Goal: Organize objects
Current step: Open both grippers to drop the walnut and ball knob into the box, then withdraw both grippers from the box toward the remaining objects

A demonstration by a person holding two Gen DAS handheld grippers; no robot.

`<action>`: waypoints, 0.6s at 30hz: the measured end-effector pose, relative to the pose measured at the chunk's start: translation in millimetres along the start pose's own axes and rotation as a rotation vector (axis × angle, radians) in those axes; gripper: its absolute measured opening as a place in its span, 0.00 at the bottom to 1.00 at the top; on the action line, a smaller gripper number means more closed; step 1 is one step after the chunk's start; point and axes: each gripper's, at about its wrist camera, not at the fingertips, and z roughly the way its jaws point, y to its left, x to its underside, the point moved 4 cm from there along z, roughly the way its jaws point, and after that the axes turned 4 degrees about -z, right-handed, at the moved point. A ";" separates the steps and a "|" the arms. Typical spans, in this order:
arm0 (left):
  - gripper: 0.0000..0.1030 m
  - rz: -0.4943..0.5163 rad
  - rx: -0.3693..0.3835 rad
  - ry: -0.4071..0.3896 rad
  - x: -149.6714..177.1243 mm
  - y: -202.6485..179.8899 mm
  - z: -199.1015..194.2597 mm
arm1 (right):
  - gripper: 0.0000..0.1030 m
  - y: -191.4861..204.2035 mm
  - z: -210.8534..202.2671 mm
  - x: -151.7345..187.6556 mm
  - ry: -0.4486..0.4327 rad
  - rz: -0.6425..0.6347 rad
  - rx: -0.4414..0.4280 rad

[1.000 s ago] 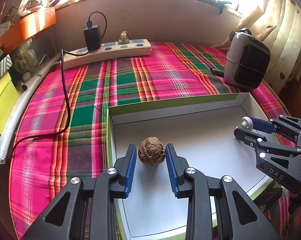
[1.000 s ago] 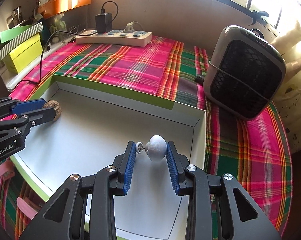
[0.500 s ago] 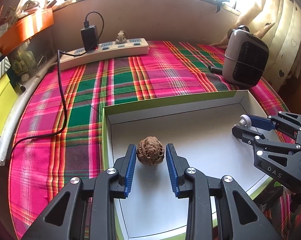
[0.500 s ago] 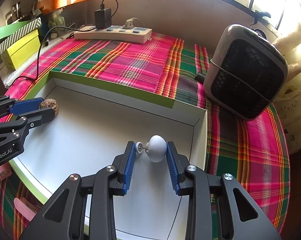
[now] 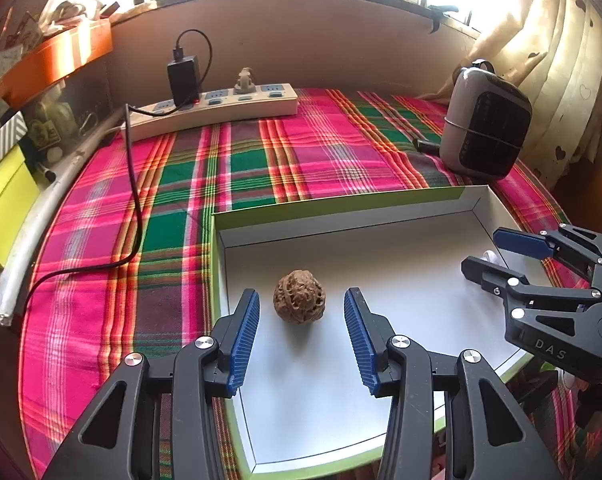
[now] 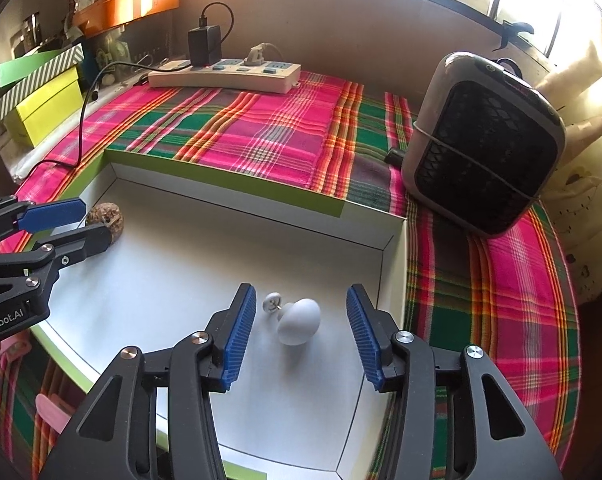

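The walnut point(image 5: 299, 297) is seen lying on the floor of the shallow white box point(image 5: 381, 220), near the box's left wall, and squarely between the spread pads of the left gripper point(image 5: 301, 336), untouched on either side. The white knob point(image 6: 299, 321) lies near the box's right wall, between the equally parted fingers of the right gripper point(image 6: 301, 334); its long axis appears to run toward the box's far-left, the small stem disc leading. Each object is nearer its own gripper. Beyond the box a heater point(image 6: 485, 140) stands.
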 end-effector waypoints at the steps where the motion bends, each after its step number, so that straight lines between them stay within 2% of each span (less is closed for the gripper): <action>1: 0.42 -0.001 0.001 -0.004 0.6 0.2 -2.3 | 0.47 -0.4 -2.2 -0.2 -0.005 0.003 0.000; 18: 0.42 0.011 0.027 -0.068 21.6 3.3 -48.9 | 0.47 10.2 -46.5 8.4 -0.094 0.025 -0.013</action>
